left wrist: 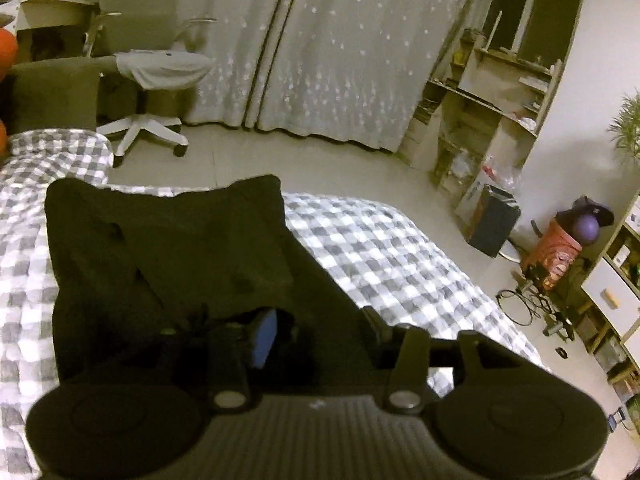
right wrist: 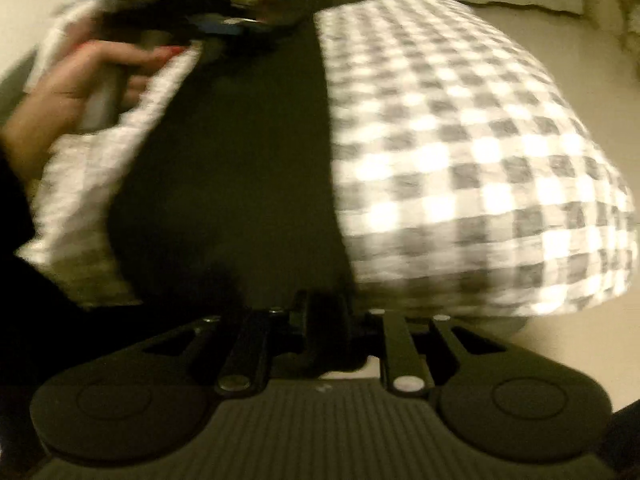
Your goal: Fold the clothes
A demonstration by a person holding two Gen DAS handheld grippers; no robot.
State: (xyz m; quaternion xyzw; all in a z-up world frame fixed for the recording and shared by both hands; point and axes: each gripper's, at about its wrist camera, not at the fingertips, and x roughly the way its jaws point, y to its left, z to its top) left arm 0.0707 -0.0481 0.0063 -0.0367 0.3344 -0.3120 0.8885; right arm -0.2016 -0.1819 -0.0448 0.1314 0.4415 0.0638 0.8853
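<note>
Left gripper (left wrist: 316,332): tilted downward, fingers partly apart, one blue pad (left wrist: 265,336) showing.
Left hand (right wrist: 76,88): wrapped around its gripper's handle, blurred.
Right gripper (right wrist: 326,332): pitched steeply down, fingers narrowly apart; grip unclear.

**Dim bedroom, curtains drawn**

Pale star-patterned curtains (left wrist: 320,52) across the far wall. White swivel chair (left wrist: 148,80) left, cluttered open shelving (left wrist: 480,108) right, beside a dark window (left wrist: 532,12). Light tiled floor (left wrist: 320,160). Grey-and-white checked bed (left wrist: 380,252) in front.

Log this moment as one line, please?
stage: mid-fold | dark garment: on checked bedspread | left gripper: over garment | right gripper: at garment edge
</note>
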